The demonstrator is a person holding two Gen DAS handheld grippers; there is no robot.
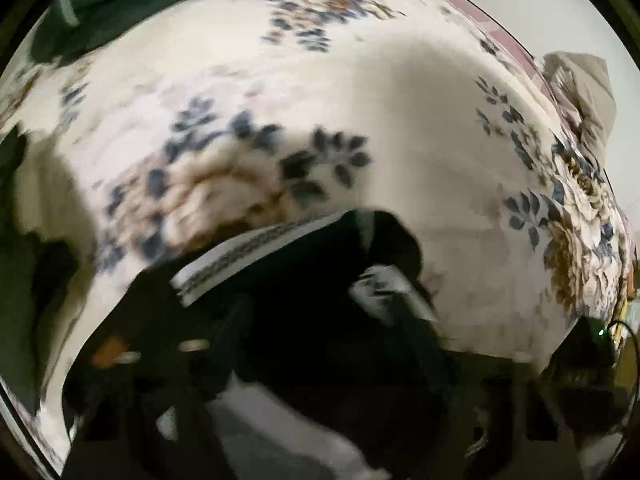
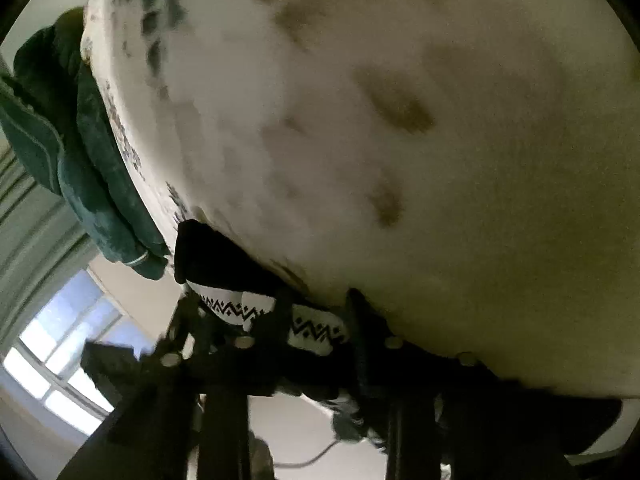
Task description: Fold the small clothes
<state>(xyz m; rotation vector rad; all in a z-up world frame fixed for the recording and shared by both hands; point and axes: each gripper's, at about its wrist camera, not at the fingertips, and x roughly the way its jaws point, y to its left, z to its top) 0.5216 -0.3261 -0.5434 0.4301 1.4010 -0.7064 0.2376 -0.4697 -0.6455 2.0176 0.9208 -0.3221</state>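
No writing can be read. The right gripper [image 2: 316, 320] pinches the black garment [image 2: 208, 256] at its white zigzag band [image 2: 316, 330], just above the floral blanket [image 2: 400, 160]. Only this view shows a window [image 2: 60, 360] (lower left). The left gripper [image 1: 280, 340] is blurred; I cannot tell its state, though the garment [image 1: 320, 264] lies at its fingers.

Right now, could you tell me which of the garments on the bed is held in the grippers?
The black garment with the white zigzag-patterned band. It sits between the right gripper's fingers, whereas the dark green garment lies bunched at the bedspread's edge, untouched.
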